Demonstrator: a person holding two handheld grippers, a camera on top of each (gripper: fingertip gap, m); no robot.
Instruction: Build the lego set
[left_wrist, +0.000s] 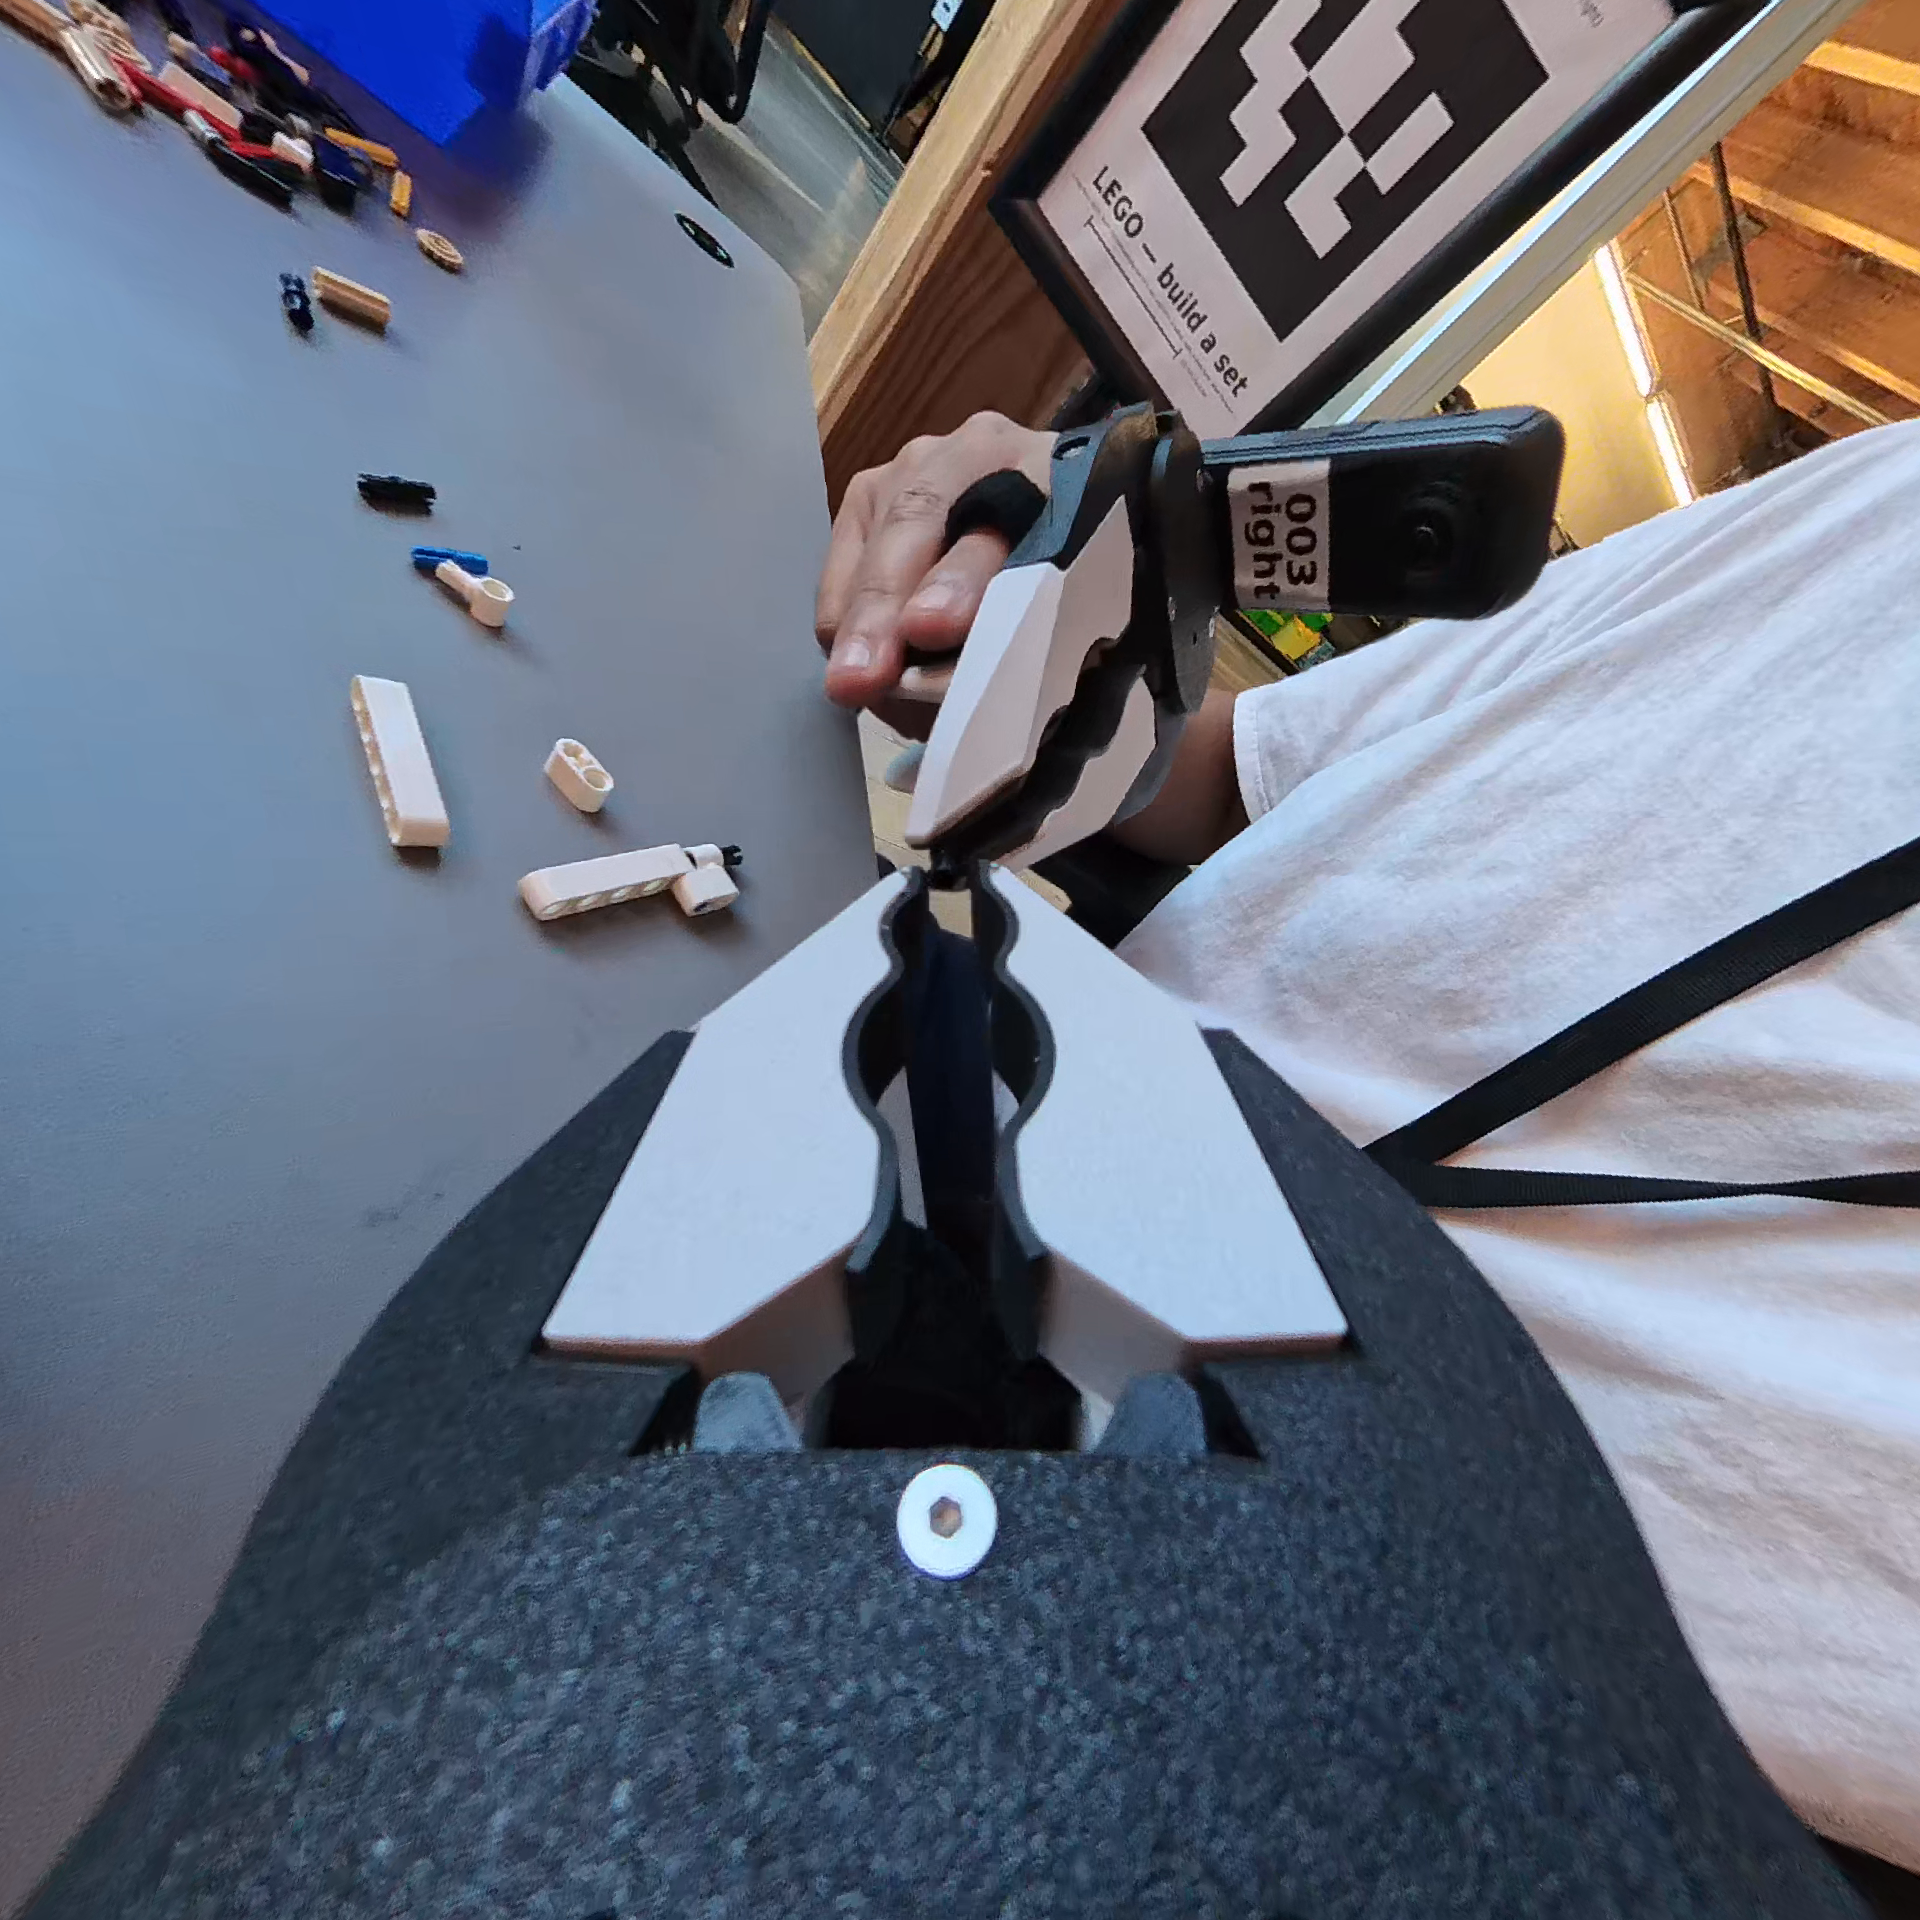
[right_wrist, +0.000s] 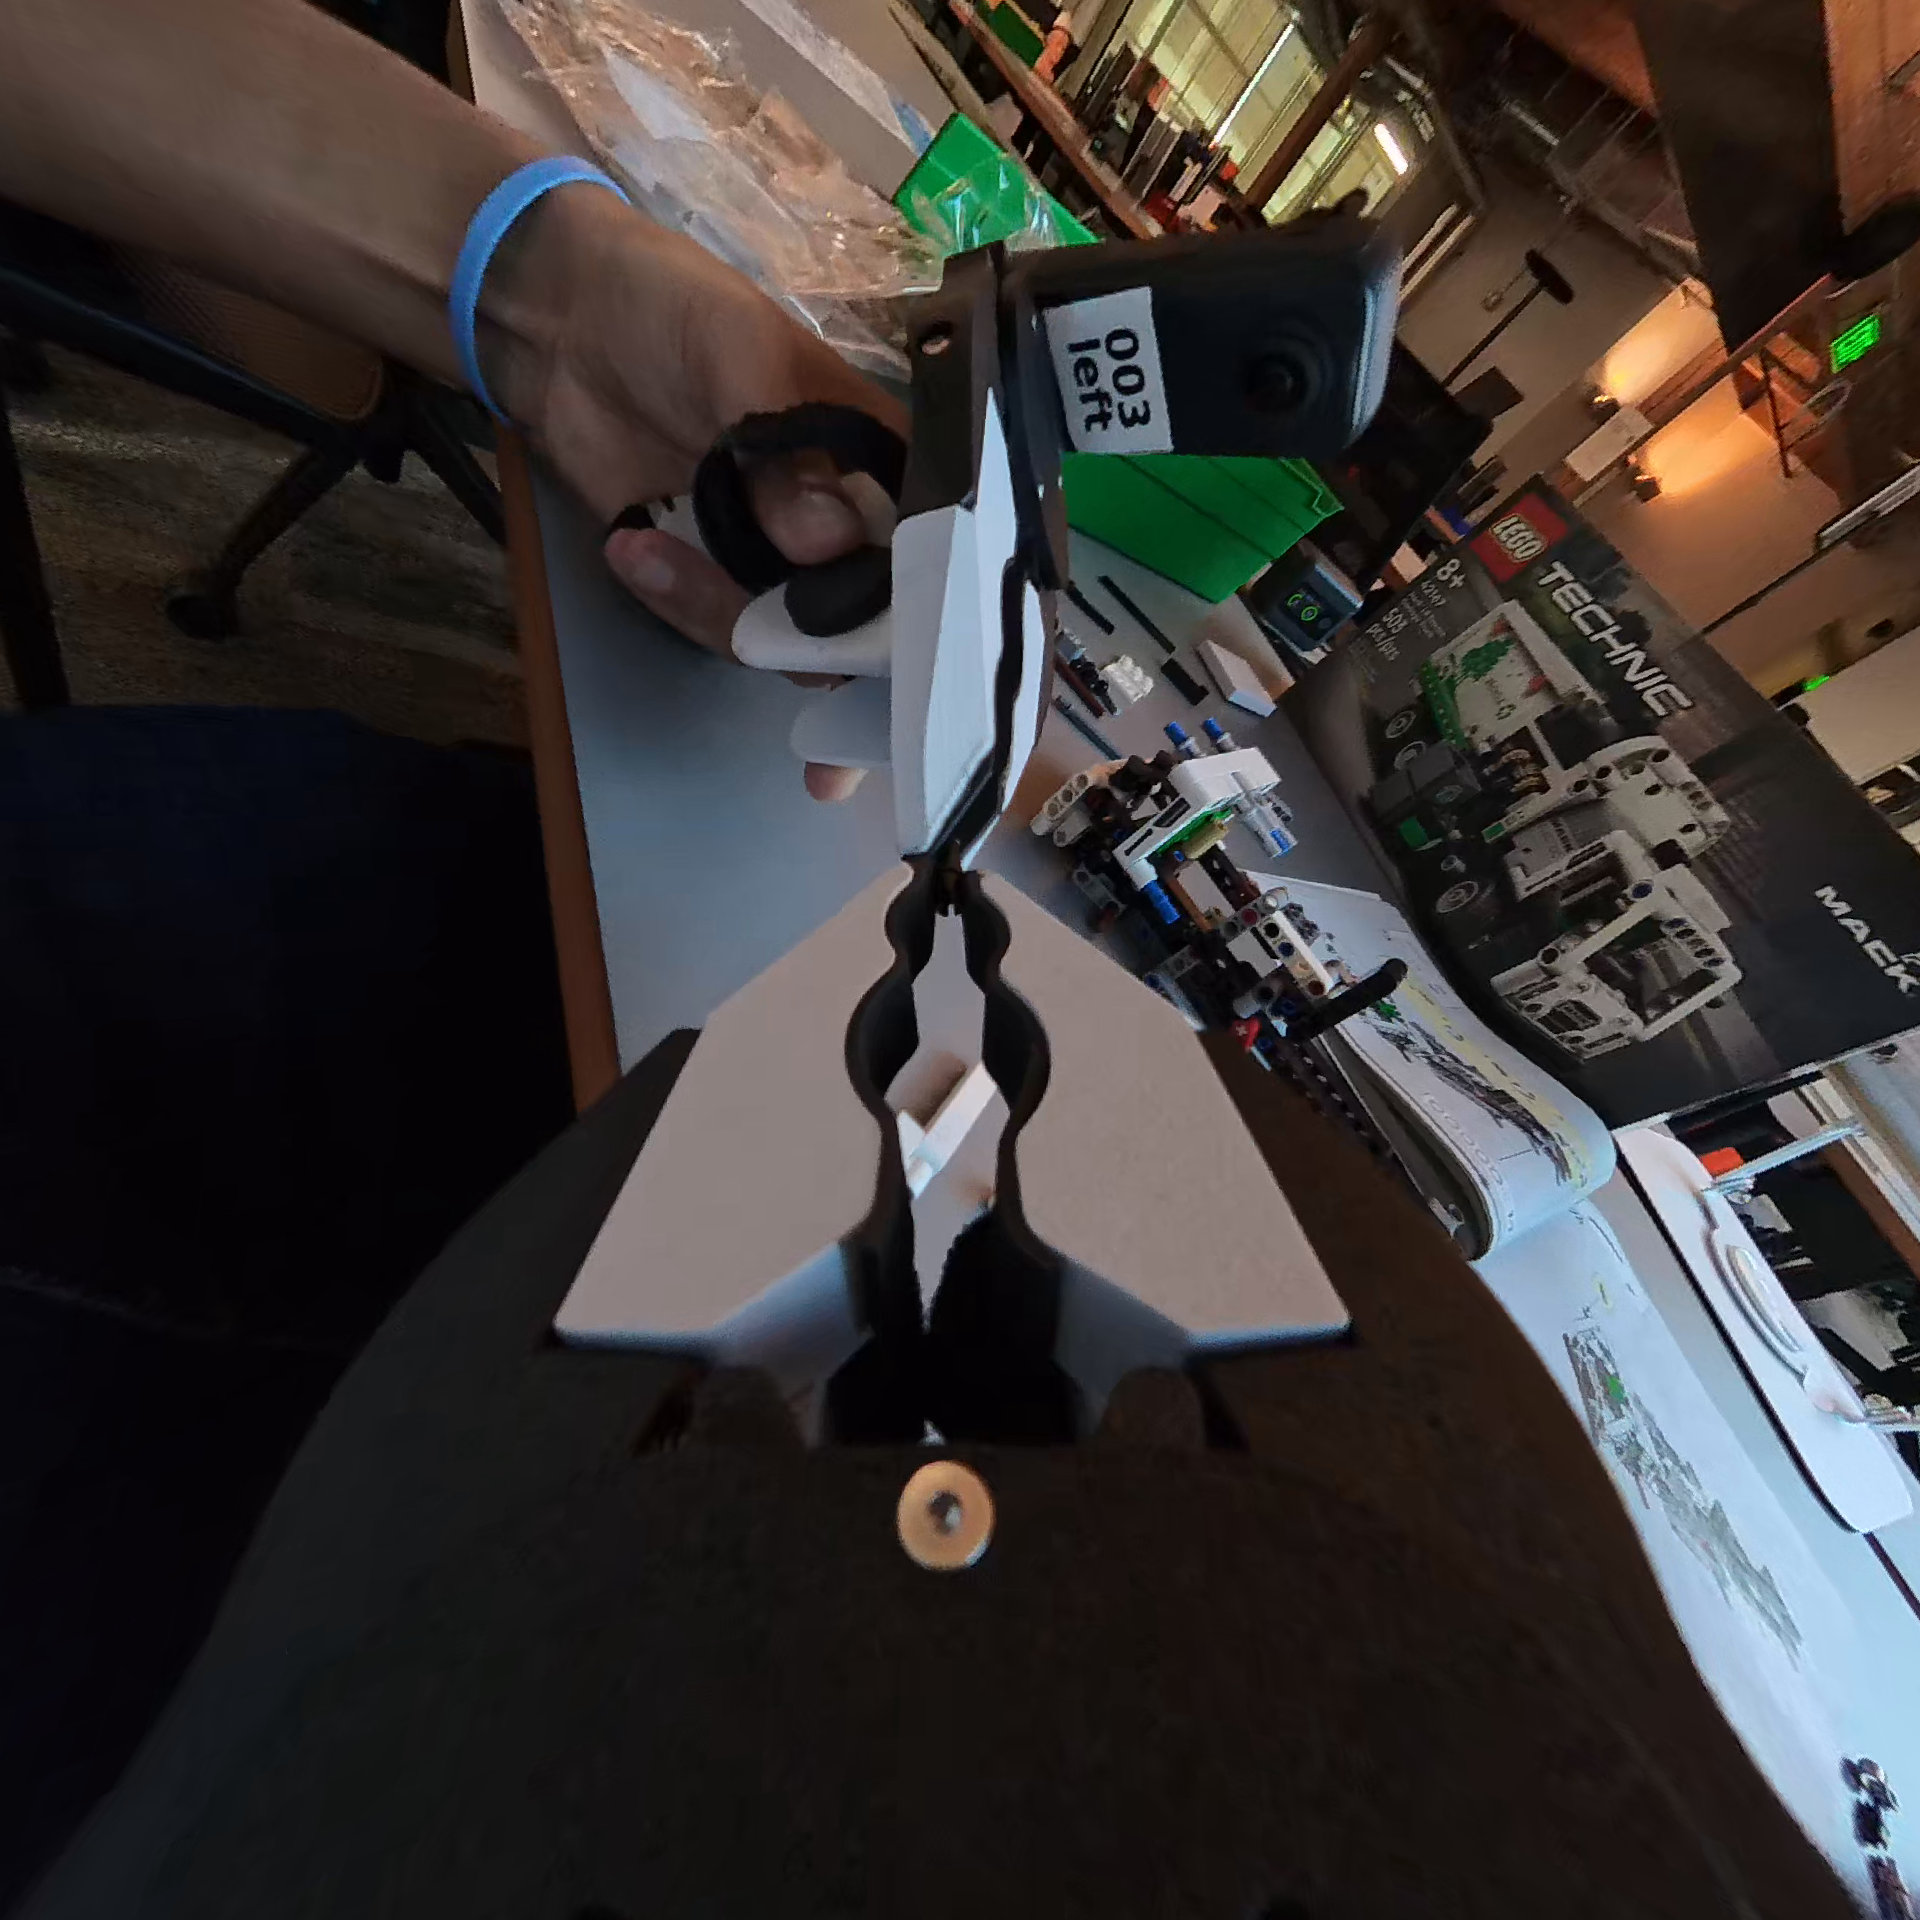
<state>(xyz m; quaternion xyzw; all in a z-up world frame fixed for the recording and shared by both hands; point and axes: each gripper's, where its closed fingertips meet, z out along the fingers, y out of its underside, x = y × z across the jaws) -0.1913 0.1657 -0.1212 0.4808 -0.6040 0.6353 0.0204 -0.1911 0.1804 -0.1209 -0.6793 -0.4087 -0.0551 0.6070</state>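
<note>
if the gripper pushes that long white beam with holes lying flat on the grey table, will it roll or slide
The long white beam with holes would probably slide, not roll: it lies on a broad flat face. It looks like rigid plastic, so likely stiff and light. The grey table looks smooth, so an off-centre push may spin it.

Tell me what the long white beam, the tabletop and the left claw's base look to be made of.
Beam: looks like hard moulded plastic, smooth with a slight sheen, crisp round holes along one side.
Tabletop: smooth matte grey surface, probably laminate; uncertain.
Left claw base: dark speckled grainy surface, possibly printed plastic or foam.
</note>
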